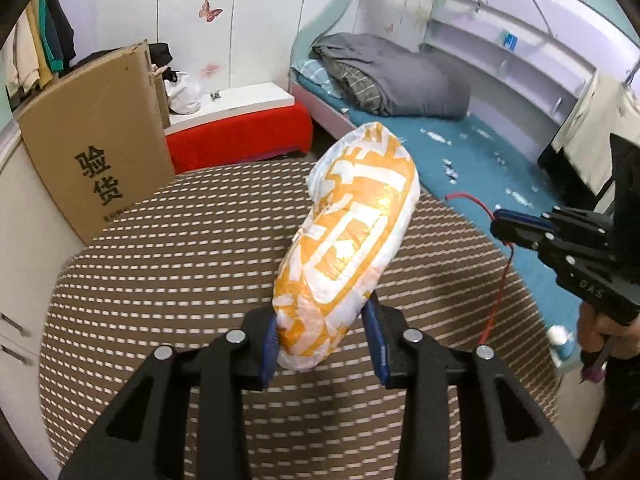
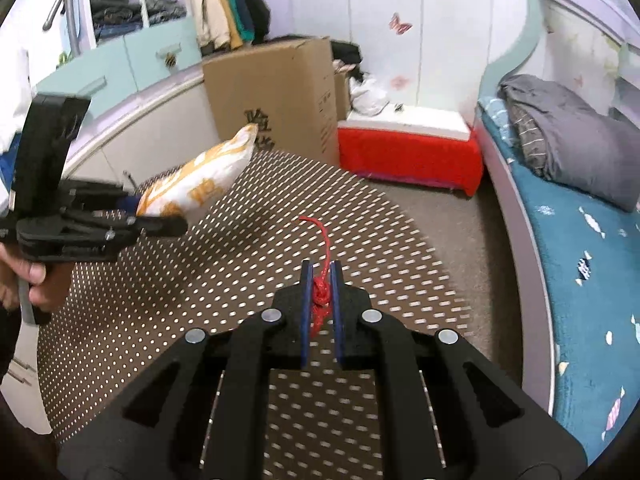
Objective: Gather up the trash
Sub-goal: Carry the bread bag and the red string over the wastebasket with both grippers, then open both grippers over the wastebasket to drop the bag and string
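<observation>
Orange-and-white plastic bag [image 1: 346,240] sits clamped at its lower end in the left gripper [image 1: 324,344], lifted clear above the patterned rug [image 1: 160,264]. From the right wrist, the right gripper [image 2: 320,304] pinches a knotted red string [image 2: 321,300] in nearly closed jaws; both pieces look collected, so next comes carrying them to a bin, none visible.

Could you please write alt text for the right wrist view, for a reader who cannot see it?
The right gripper pinches a knotted red string above a brown dotted rug. At left, the left gripper holds a white and orange bag before a cardboard box.
</observation>
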`<act>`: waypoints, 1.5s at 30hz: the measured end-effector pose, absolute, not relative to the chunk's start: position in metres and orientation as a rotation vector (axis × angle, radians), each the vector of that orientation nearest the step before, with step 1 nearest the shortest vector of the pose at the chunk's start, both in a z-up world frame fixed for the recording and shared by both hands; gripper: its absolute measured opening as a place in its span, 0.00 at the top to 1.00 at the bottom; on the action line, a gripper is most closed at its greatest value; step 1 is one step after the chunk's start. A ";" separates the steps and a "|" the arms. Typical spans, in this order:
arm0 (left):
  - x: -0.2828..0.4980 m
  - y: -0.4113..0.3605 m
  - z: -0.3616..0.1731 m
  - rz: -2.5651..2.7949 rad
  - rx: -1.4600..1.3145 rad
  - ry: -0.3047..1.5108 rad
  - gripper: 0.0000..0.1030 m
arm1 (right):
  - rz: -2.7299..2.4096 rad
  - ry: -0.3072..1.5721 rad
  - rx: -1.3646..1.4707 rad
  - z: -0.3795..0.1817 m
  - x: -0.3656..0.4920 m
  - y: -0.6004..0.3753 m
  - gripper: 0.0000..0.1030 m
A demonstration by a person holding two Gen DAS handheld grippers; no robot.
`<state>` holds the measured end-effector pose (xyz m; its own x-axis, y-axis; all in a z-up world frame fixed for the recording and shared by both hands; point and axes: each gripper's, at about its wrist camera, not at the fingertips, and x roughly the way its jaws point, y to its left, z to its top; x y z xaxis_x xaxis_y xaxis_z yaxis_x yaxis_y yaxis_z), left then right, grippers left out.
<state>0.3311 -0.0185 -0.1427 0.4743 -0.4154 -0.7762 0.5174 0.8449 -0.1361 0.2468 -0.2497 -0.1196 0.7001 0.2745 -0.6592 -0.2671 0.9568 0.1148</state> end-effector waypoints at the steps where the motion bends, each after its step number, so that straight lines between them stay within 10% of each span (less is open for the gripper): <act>1: 0.327 -0.028 -0.139 -0.574 0.118 0.911 0.65 | 0.291 0.721 0.025 -0.113 0.245 -0.262 0.91; 15: 0.309 -0.135 -0.115 -0.657 0.086 0.914 0.65 | 0.103 0.639 0.232 -0.101 0.218 -0.411 0.91; 30: 0.304 -0.239 -0.137 -0.757 0.134 0.982 0.65 | -0.113 0.965 0.559 -0.284 0.240 -0.523 0.90; 31: 0.304 -0.248 -0.140 -0.761 0.141 0.988 0.65 | -0.121 1.007 0.590 -0.302 0.242 -0.527 0.86; 34: 0.303 -0.268 -0.146 -0.771 0.159 1.005 0.65 | -0.177 1.059 0.662 -0.335 0.241 -0.541 0.24; 45: 0.303 -0.341 -0.194 -0.803 0.260 1.113 0.65 | -0.265 0.930 0.812 -0.319 0.190 -0.583 0.20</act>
